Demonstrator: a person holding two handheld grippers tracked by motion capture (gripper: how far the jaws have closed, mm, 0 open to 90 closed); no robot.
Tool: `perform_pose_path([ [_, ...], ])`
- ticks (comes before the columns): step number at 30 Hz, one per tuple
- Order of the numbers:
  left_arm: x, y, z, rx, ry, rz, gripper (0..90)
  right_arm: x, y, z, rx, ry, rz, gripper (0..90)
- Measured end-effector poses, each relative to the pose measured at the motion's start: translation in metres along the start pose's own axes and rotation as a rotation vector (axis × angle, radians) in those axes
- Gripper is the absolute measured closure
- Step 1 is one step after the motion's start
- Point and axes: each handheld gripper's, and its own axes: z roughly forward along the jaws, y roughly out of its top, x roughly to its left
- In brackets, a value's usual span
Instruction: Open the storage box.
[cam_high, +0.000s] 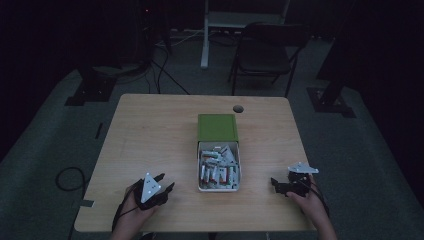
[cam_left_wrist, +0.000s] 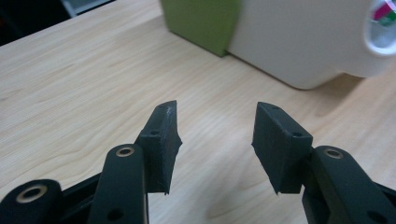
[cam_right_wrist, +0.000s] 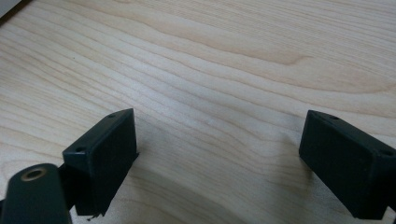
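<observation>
Dim room — dark chair (cam_high: 265, 47), grey floor (cam_high: 45, 150)

The left tongs (cam_high: 165, 182) are black and carry a pale grey three-cornered plate on top, dotted with small white markers, and a dark cable trails from them off the near edge. Seen close in the left gripper view, their jaws are matte black blocks with small screw holes, fixed on black links with brass-ringed pivots. The right tongs (cam_high: 275, 184) are also black, with a similar grey plate.
</observation>
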Motion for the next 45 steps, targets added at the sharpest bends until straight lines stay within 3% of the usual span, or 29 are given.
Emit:
perform_pose_path([
  [8, 0.018, -0.006, -0.007, 0.001, 0.018, -0.072, 50.6, 0.0, 0.0, 0.0, 0.0, 0.0, 0.0, 10.8],
  [15, 0.028, -0.01, -0.01, -0.014, 0.035, -0.113, 39.7, 0.0, 0.0, 0.0, 0.001, 0.0, 0.0, 10.8],
  [23, 0.036, -0.016, -0.011, 0.035, 0.054, -0.143, 28.6, 0.0, 0.0, 0.0, 0.001, 0.0, 0.0, 10.7],
  [28, 0.043, -0.019, -0.011, 0.057, 0.117, -0.163, 18.7, 0.0, 0.0, 0.0, 0.0, 0.0, 0.0, 10.7],
  [30, 0.046, -0.021, -0.011, 0.064, 0.136, -0.19, 15.4, 0.0, 0.0, 0.0, 0.0, 0.0, 0.0, 10.7],
  [32, 0.049, -0.023, -0.012, 0.075, 0.144, -0.207, 15.2, 0.0, 0.0, 0.0, 0.0, 0.0, 0.0, 10.7],
  [34, 0.051, -0.024, -0.013, 0.111, 0.18, -0.23, 13.5, 0.0, 0.0, 0.0, 0.0, 0.0, 0.0, 10.7],
  [38, 0.056, -0.024, -0.016, 0.15, 0.217, -0.306, 13.4, 0.0, 0.0, 0.0, 0.0, 0.0, 0.0, 10.7],
  [41, 0.06, -0.024, -0.015, 0.194, 0.252, -0.288, 13.4, 0.0, 0.0, 0.0, 0.001, 0.0, 0.002, 10.7],
  [45, 0.065, -0.025, -0.012, 0.223, 0.248, -0.304, 13.1, 0.0, 0.0, 0.0, 0.001, 0.0, 0.002, 10.7],
])
